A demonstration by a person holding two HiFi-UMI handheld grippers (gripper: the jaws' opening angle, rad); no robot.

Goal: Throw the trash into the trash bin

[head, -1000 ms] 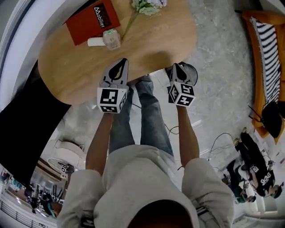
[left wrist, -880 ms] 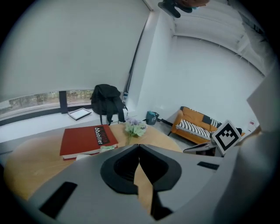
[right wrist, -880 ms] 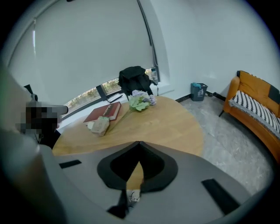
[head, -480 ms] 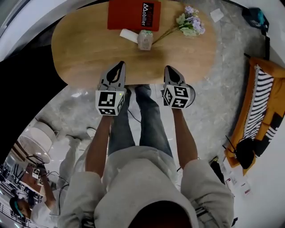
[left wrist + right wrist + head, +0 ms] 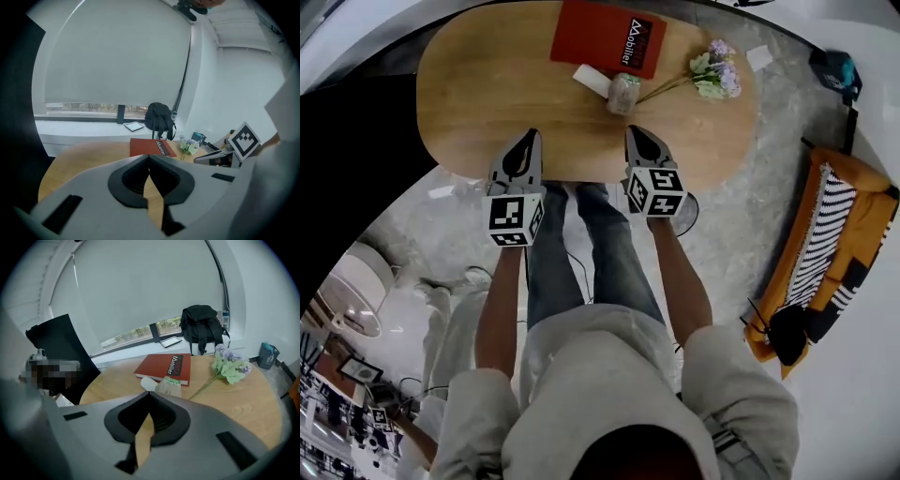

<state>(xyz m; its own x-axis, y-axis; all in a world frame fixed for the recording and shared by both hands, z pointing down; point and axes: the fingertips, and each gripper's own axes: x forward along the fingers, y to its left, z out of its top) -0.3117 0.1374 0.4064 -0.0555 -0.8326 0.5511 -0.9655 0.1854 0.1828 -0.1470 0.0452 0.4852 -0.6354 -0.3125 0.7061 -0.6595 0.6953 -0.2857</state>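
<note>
Jaws of the left gripper (image 5: 529,141) and right gripper (image 5: 635,137) are clenched, holding nothing. The crumpled wrapper (image 5: 623,93) on the table (image 5: 487,84) looks light and soft. It seems best to pinch its raised top fold.

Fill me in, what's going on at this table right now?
A person stands at the wooden table with a gripper in each hand. The left gripper and right gripper are both shut and empty, held above the table's near edge. The trash, a crumpled wrapper and a white scrap, lies untouched beside the red book, with the flowers to its right.
</note>
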